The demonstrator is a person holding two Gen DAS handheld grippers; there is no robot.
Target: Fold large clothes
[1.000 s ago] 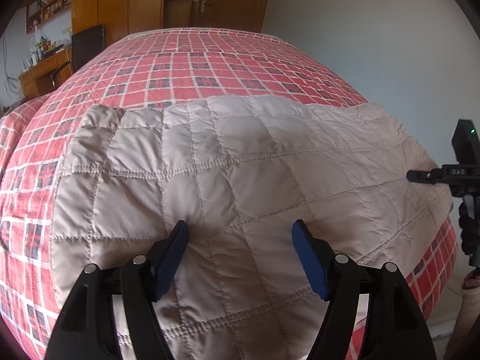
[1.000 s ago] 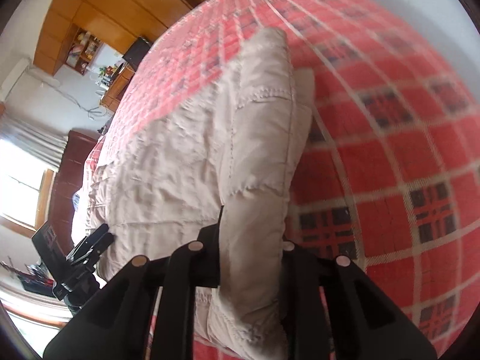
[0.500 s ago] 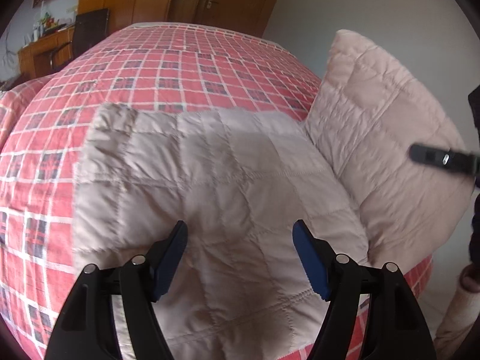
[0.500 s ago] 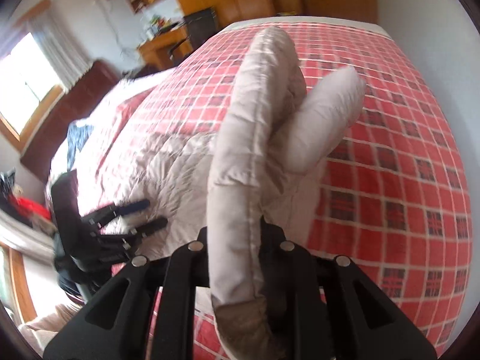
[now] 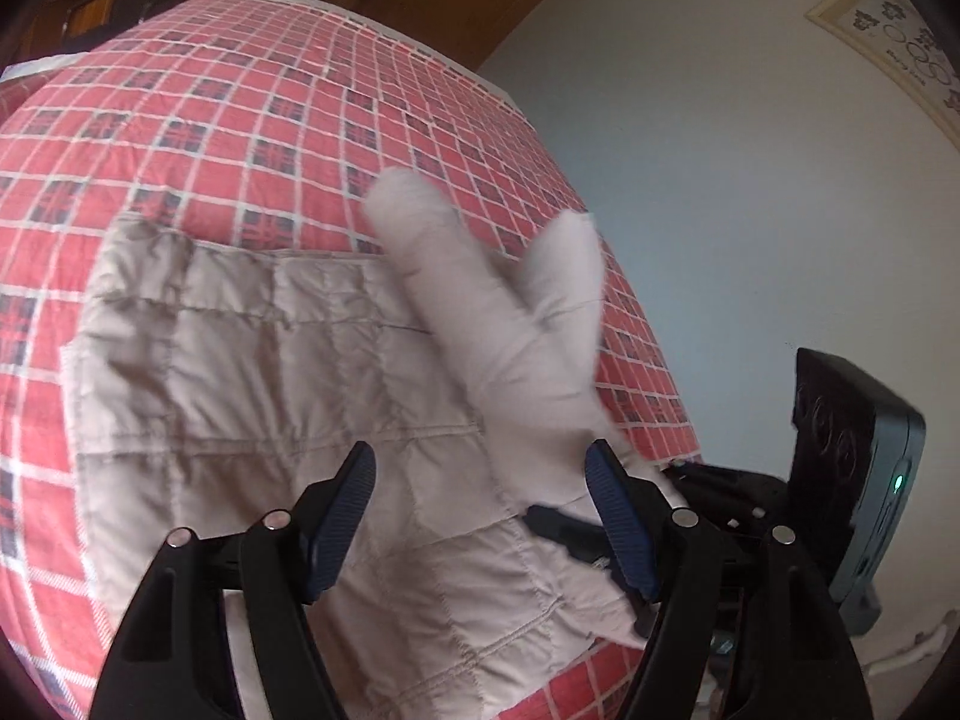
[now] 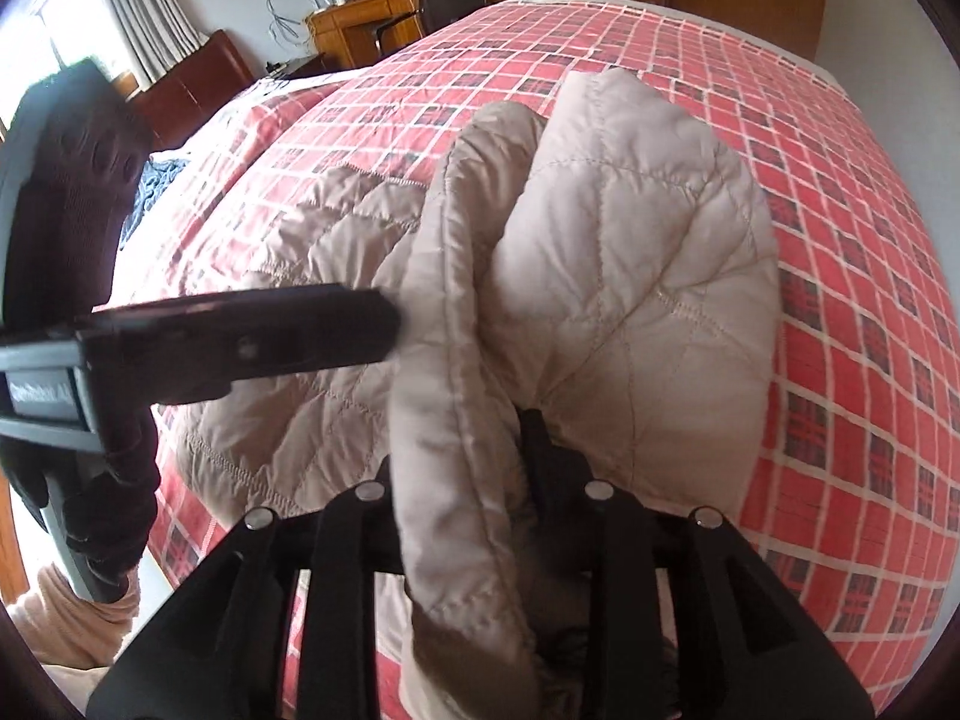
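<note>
Folding is the step in hand: your right gripper [image 6: 462,516] is clamped on the edge of the beige quilted jacket [image 5: 252,396], that edge lifted and doubled over while the rest lies flat on the red checked bedspread [image 5: 240,120], near its front edge. Your left gripper [image 5: 480,516] hangs with its tongs spread apart and empty just above the flat part; by my reading, the next move calls for you to carry the lifted edge across, lay it square and smooth it. Containers: none in view, so nothing to list.
</note>
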